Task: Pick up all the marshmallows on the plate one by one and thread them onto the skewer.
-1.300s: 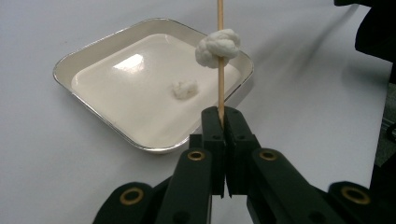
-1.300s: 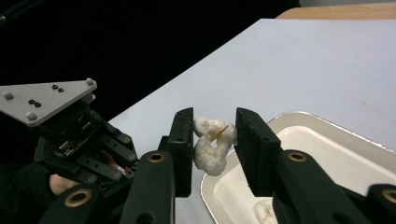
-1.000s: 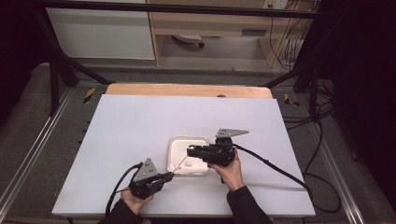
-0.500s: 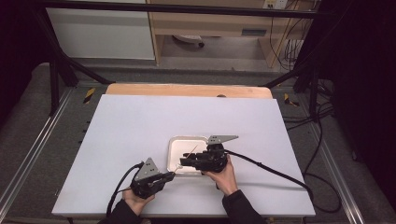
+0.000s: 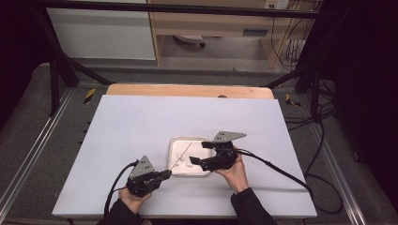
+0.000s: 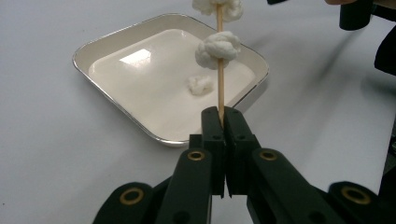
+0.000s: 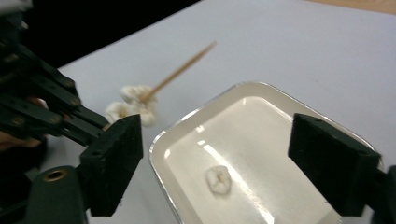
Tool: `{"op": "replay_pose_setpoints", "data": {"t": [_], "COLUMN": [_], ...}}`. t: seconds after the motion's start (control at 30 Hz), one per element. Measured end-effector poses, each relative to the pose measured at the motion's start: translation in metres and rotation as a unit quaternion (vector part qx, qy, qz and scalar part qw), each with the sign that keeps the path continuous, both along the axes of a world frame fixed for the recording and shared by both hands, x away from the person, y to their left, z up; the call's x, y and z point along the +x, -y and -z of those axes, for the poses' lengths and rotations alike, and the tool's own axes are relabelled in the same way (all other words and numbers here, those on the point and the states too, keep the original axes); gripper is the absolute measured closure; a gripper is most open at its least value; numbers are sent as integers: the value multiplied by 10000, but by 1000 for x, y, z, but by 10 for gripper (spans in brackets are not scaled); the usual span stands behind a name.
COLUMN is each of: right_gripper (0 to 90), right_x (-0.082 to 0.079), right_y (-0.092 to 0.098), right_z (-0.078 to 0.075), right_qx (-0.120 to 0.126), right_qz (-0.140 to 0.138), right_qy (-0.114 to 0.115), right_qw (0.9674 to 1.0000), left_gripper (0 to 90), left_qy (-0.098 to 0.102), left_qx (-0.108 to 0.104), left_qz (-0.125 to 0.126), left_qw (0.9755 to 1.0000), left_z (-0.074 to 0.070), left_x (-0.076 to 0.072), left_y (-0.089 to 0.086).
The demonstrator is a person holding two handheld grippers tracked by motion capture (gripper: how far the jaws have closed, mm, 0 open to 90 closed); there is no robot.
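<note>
The left tongs (image 6: 220, 122) clamped a wooden skewer (image 6: 219, 70) threaded with white puffs (image 6: 217, 49) above the white tray (image 6: 116, 116); the right tongs (image 7: 215, 158), jaws just opened, hung empty over one loose puff (image 7: 218, 179) in it

My left gripper (image 5: 165, 174) sits low in the frame, left of centre, jaws pressed tight together and pointing toward the upper right. My right gripper (image 5: 194, 162) lies just right of centre, aimed left, its jaws having just been opening and now standing wide apart with nothing pressed between them. Both forearms enter from the bottom edge.
</note>
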State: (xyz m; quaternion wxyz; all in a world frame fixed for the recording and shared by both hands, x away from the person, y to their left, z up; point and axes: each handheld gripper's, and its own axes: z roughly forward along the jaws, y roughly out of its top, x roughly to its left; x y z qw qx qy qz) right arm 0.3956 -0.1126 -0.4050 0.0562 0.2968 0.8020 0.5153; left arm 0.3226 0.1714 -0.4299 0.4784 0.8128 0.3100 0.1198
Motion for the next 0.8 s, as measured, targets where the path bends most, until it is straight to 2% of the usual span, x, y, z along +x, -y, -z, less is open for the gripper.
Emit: {"op": "replay_pose_setpoints", "data": {"t": [0.13, 0.27, 0.4, 0.57, 0.67, 0.8], "right_gripper": [121, 132, 138, 124, 168, 317], "right_x": [4, 6, 10, 14, 16, 17], "right_y": [-3, -8, -13, -26, -33, -39], "right_z": [9, 17, 23, 30, 34, 38], "right_qx": [-435, -672, -730, -1107, -1221, -1356], "right_qz": [62, -7, -9, -68, -118, -356], "right_qy": [4, -71, -163, -139, -148, -103], "right_qw": [9990, 9977, 9972, 9937, 9923, 9901], "left_gripper": [883, 883, 883, 883, 883, 883], "left_qy": [-51, -73, -85, -122, -182, -194], "left_qx": [-59, -99, -88, -79, -9, -22], "left_qz": [-20, -8, 0, -8, -118, -121], "left_qw": [10000, 9999, 9999, 9999, 9998, 9997], "left_z": [0, 0, 0, 0, 0, 0], "left_x": [1, 1, 2, 2, 1, 2], "left_y": [-2, -3, -3, -3, -5, -5]}}
